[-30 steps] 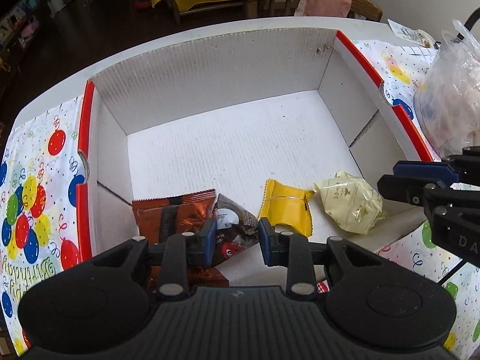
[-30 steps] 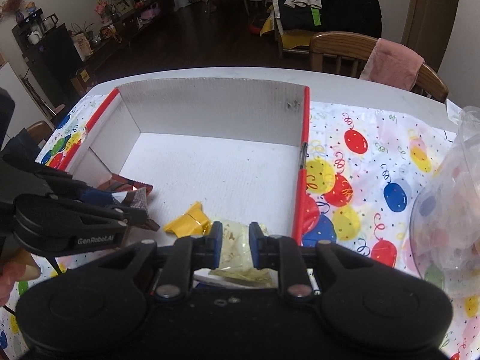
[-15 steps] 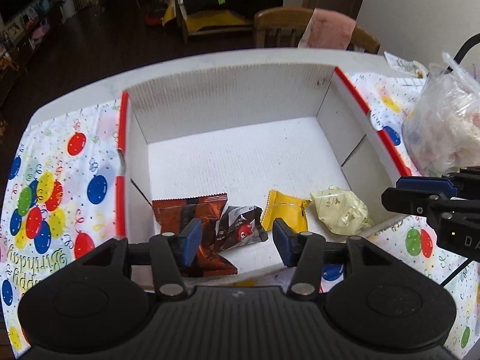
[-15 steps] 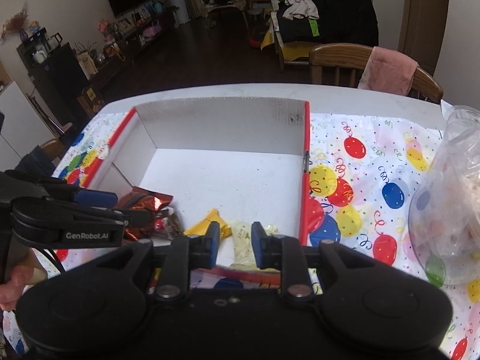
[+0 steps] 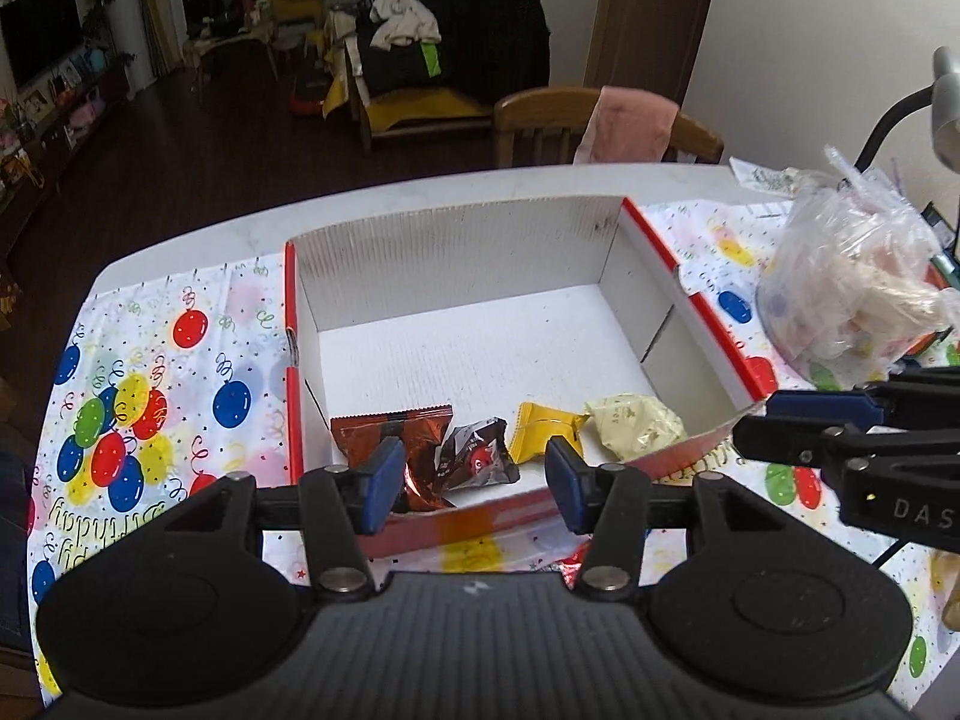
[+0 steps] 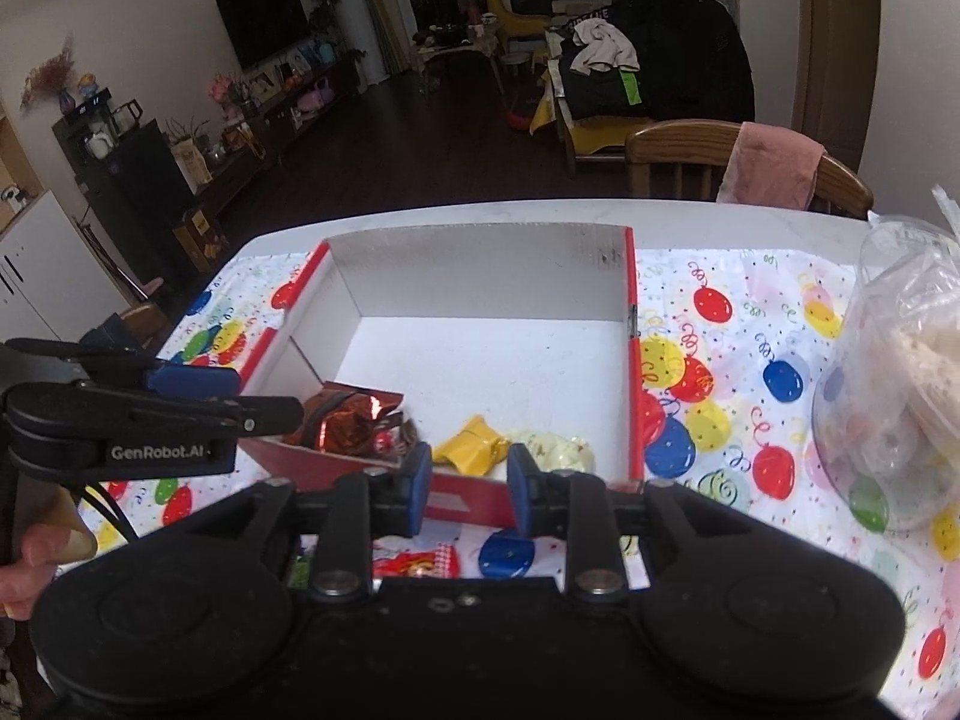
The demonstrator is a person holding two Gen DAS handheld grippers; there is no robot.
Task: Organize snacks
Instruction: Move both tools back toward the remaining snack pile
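Lying inside box (image 5: 474,252): four snacks (image 5: 480,456) (grippers empty).

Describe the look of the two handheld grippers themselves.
Both are matte black plastic with blue pads on slim black fingers and silver pivot screws. The left gripper carries white "GenRobot.AI" lettering on its side; the right gripper shows "DAS". A thin black cable trails from each.

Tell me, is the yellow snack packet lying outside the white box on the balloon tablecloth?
No, the yellow snack packet lies on the floor of the white box, between a dark wrapper and a pale cream packet.
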